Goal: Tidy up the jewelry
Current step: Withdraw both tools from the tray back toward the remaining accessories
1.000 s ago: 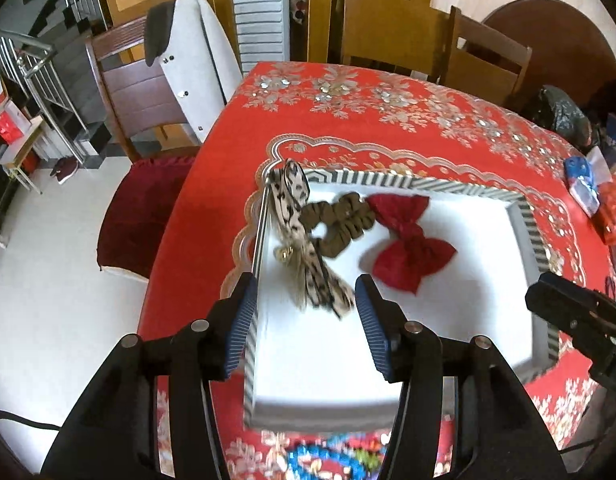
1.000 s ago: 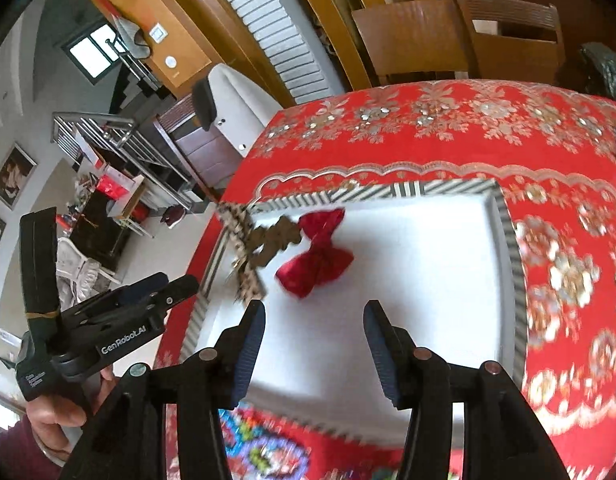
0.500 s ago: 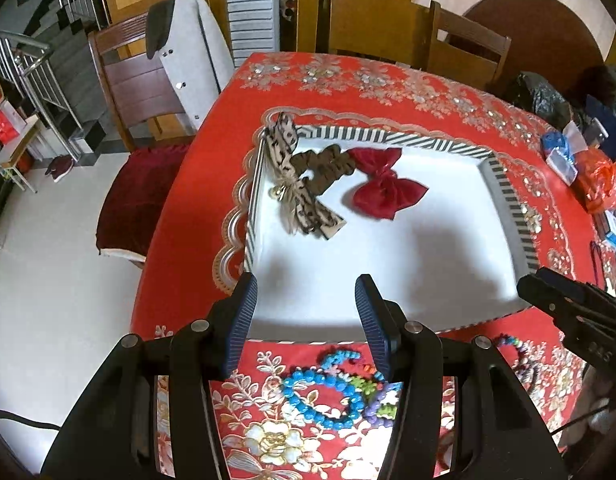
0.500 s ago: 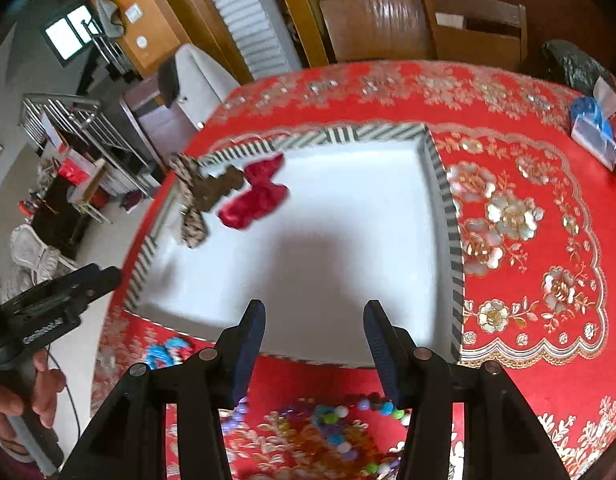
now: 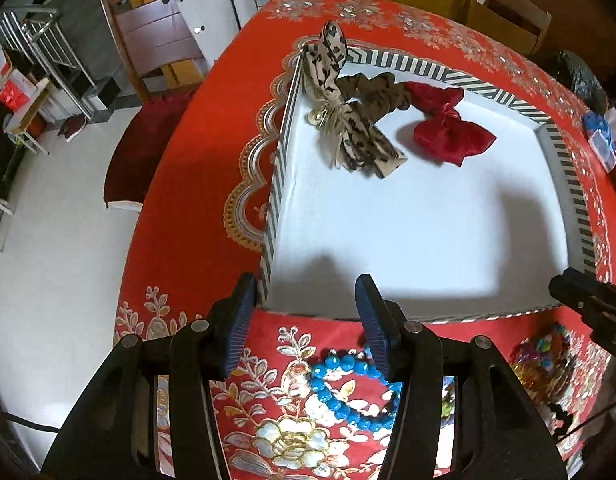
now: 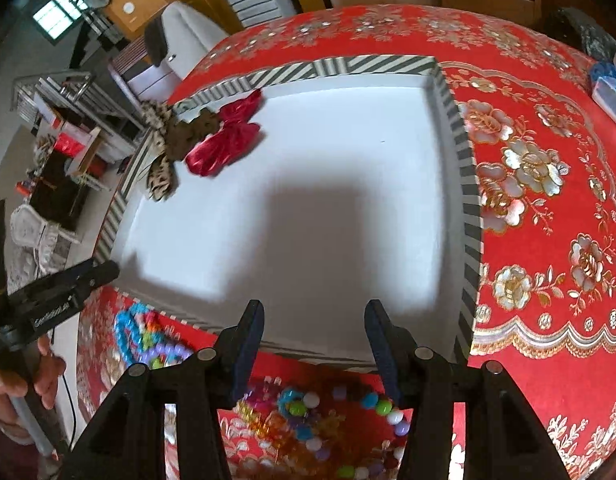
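My left gripper [image 5: 306,322] pointed steeply down at the near-left corner of the shallow white tray with the black-and-white striped rim [image 5: 277,184]. Its jaws stood wide apart with nothing between them. Just below it, a bracelet of round turquoise beads [image 5: 348,392] lay on the red table cloth with gold and silver flowers [image 5: 196,168]. My right gripper [image 6: 314,344] hung over the near rim of the same tray, its jaws opening and empty. Under it was a blurred heap of mixed coloured beads [image 6: 308,416]. In the far-left corner of the tray lay 3 cloth pieces touching each other: a leopard-print ribbon bow [image 5: 344,120], a brown scrunchie [image 5: 378,94] and a shiny red bow [image 5: 448,126].
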### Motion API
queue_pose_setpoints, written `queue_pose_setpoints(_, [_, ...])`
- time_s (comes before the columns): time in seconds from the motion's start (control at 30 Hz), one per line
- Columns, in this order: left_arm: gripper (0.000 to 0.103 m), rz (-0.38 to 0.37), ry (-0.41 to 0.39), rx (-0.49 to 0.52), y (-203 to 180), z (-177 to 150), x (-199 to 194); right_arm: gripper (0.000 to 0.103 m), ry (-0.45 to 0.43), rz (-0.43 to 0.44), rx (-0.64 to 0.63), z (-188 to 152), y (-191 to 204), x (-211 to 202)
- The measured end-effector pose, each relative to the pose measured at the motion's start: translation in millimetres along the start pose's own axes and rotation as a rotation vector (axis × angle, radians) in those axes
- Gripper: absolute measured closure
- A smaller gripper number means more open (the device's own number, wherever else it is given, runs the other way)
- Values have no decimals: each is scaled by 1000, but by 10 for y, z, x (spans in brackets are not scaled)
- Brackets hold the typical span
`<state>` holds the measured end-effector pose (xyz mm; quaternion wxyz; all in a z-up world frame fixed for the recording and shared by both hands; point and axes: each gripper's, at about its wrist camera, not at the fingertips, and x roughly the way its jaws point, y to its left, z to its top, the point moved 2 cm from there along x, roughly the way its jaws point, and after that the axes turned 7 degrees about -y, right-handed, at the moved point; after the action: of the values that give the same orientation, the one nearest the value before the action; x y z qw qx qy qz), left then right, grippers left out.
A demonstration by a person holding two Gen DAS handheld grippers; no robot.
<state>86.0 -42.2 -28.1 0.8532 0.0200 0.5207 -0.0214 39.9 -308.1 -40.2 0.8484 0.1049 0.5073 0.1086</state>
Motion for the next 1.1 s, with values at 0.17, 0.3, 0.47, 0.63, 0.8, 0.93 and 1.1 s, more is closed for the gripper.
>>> queue_pose_setpoints(0.17, [52,-15,4,19,-14,-88,-46,49,-13,1,24,-67,-20,-90])
queue_pose_setpoints(0.3, [52,-37,-5,6,-4,-116,-112,49,-136,34,38,-19,60,-454])
queue_pose_setpoints(0.47, [52,-61,-75,2,-10,-65,-383,49,-325,8,17,-85,230,-1063])
queue_pose_setpoints(0.63, [52,-92,-167,7,-65,-116,-800,24,-382,65,92,-386,316,-1363])
queue_pose_setpoints(0.8, [52,-114,-244,37,-159,-278,-1122,25,-388,14,81,-770,372,-1504])
queue_pose_setpoints(0.93, [52,-147,-245,69,-213,-452,-1213,25,-389,-10,91,-1097,345,-1573])
queue_pose_setpoints(1.1, [52,-207,-224,101,-280,-658,-1234,25,-339,-101,126,-1527,204,-1506])
